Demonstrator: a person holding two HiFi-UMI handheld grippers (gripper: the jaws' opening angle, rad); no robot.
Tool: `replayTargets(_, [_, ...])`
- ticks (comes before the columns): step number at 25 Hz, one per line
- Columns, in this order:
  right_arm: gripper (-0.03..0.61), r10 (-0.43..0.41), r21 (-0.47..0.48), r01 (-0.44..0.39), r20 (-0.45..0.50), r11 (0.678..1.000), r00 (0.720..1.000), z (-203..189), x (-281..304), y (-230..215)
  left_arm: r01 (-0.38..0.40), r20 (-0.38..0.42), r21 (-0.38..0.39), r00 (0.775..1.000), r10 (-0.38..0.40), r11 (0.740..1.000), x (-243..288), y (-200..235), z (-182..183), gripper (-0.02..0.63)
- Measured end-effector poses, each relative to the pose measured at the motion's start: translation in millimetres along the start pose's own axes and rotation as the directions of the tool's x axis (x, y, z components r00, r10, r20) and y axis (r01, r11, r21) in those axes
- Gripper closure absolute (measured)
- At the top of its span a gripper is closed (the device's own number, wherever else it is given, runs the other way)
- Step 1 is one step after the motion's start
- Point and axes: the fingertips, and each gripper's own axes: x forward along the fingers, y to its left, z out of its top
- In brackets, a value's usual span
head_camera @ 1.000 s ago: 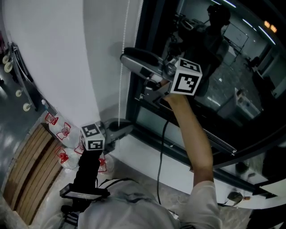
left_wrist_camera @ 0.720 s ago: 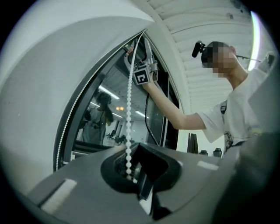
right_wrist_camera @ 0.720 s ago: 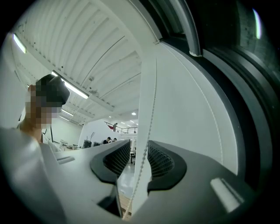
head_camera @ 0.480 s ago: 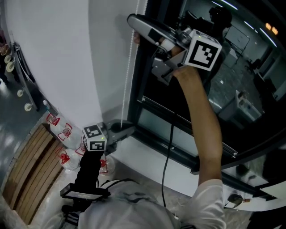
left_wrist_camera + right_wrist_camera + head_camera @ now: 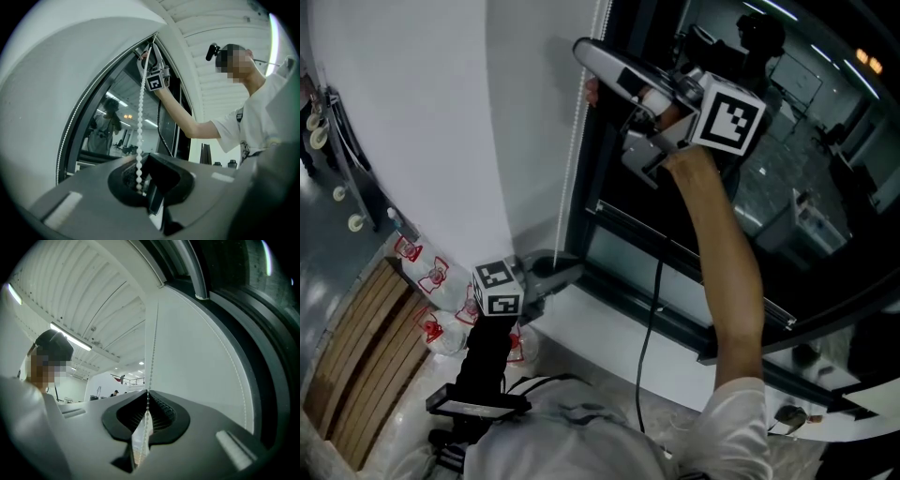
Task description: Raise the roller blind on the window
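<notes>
**Both grippers on the chain, blind out of sight**

Low at the left, the left gripper (image 5: 565,265) sits just above the sill (image 5: 609,339). Its fingers are pressed together on the bead chain (image 5: 573,159), whose beads run down into the pads and stop there. From that pinch the chain runs straight and taut up beside the dark window (image 5: 787,187) frame. A second strand of the loop hangs free just beside the frame.

High at the right, on an outstretched arm, the right gripper (image 5: 589,54) has just been closing its fingers. They now nip the same strand near the top of the frame.

The blind itself cannot be made out in any view. The glass that shows is bare, with only room reflections in it. So the blind is likely already some way up, though how far cannot be told.

This looks like the middle of a hand-over-hand haul, with a fresh high grip taken and the low one holding. What seems left is for the low gripper to let go and the high one to draw the chain down. That would repeat until the blind is fully up.
</notes>
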Motion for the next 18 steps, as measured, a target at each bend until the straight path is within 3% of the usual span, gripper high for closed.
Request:
replayTargets(12, [0.563, -0.019, 0.087, 0.023, -0.038, 0.996, 0.999, -62.4, -15.1, 0.2, 0.007, -0.004, 0.017, 1.0, -0.007, 1.0, 1.2, -0.3, 2.5, 0.615])
replayTargets(18, [0.563, -0.037, 0.093, 0.038, -0.014, 0.995, 0.999, -64.8, -23.4, -1.2, 0.01, -0.004, 0.013, 1.0, -0.01, 1.0, 2.2, 1.4, 3.6, 0.615])
